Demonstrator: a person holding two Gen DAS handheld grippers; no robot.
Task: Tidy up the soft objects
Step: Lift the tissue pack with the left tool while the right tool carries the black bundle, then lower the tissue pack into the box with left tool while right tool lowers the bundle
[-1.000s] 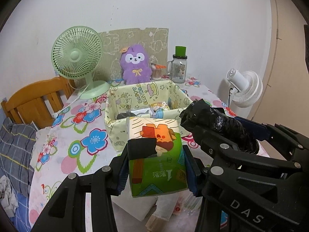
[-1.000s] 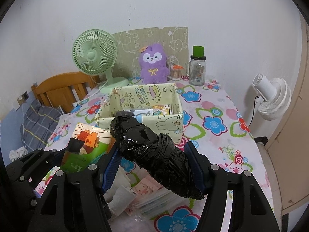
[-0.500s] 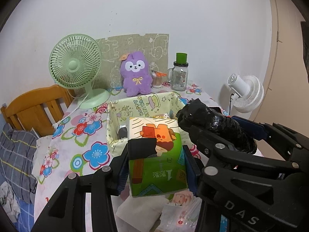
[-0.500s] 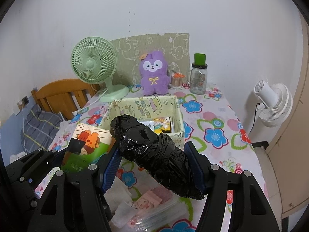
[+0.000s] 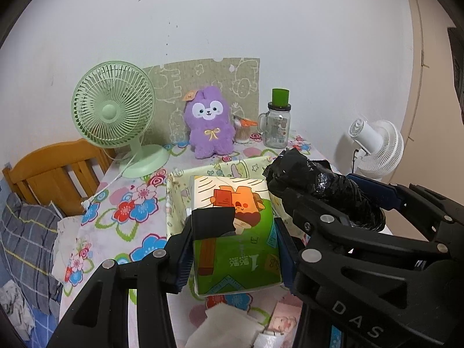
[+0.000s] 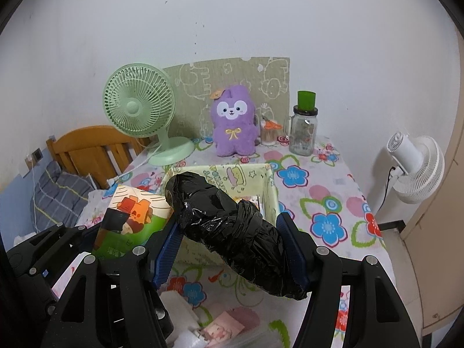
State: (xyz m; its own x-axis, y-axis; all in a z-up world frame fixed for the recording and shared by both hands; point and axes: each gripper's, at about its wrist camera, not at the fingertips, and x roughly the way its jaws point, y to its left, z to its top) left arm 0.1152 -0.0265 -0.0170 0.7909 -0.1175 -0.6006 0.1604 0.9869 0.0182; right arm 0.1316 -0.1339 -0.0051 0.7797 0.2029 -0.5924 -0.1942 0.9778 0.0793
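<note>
My left fingers point(image 5: 233, 256) pinch a glossy boxy tissue pack point(image 5: 233, 232), right fingers point(image 6: 230, 250) squeeze a crinkly black plastic roll point(image 6: 232, 232), both just in front of the fabric bin point(image 6: 268, 185).

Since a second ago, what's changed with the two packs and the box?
Both tools have carried their loads forward and up over the fabric box: the left tool with the tissue pack, the right tool with the black wrapped bundle. Neither grip changed. The purple plush and green fan stayed put.
</note>
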